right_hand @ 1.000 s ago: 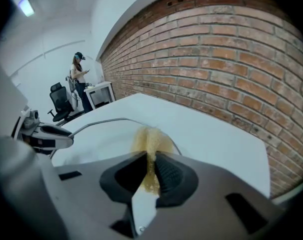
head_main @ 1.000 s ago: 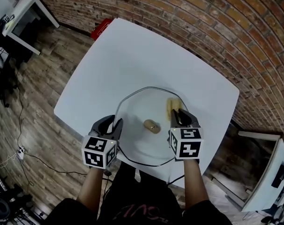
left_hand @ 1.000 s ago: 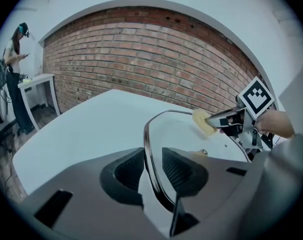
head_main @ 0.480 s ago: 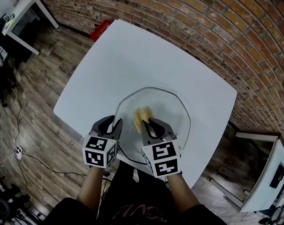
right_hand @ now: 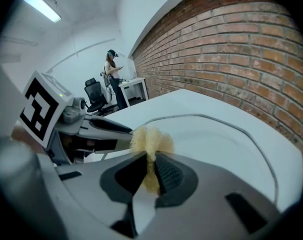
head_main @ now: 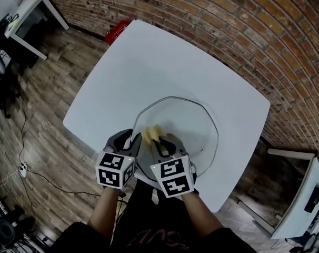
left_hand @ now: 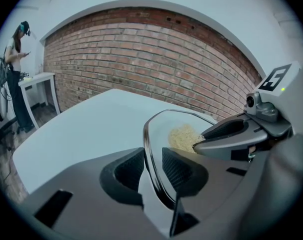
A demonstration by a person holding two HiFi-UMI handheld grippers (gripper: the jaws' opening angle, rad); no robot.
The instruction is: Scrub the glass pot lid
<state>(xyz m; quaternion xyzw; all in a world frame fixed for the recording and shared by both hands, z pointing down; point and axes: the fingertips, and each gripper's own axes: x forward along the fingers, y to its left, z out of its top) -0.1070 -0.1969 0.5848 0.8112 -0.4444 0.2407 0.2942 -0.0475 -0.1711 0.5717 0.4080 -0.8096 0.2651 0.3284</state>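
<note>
1. The glass pot lid (head_main: pixel 188 123) lies on the near half of the white worktop (head_main: pixel 165 62), with a thin metal band running round its rim.
2. The left hand-held gripper (left_hand: pixel 152 166) is clamped on the near-left rim, one ribbed pad on each side of the edge.
3. The right hand-held gripper (right_hand: pixel 150 171) is squeezed tight on a yellow scrubbing sponge (right_hand: pixel 151 140). The sponge bulges past the jaws and appears to press on the glass, just beside the left hand-held gripper.
4. The lid is probably stiff, smooth and fairly heavy, so it would likely slide across the worktop under sideways rubbing.
5. The banded rim looks like the best place to hold it, since it gives the pads an edge to bite on.
6. Glass is brittle, so the clamp should be firm but not crushing.
7. The sponge looks light and soft, and it compresses easily. Gripping it deep between the jaws should stop it twisting out.
</note>
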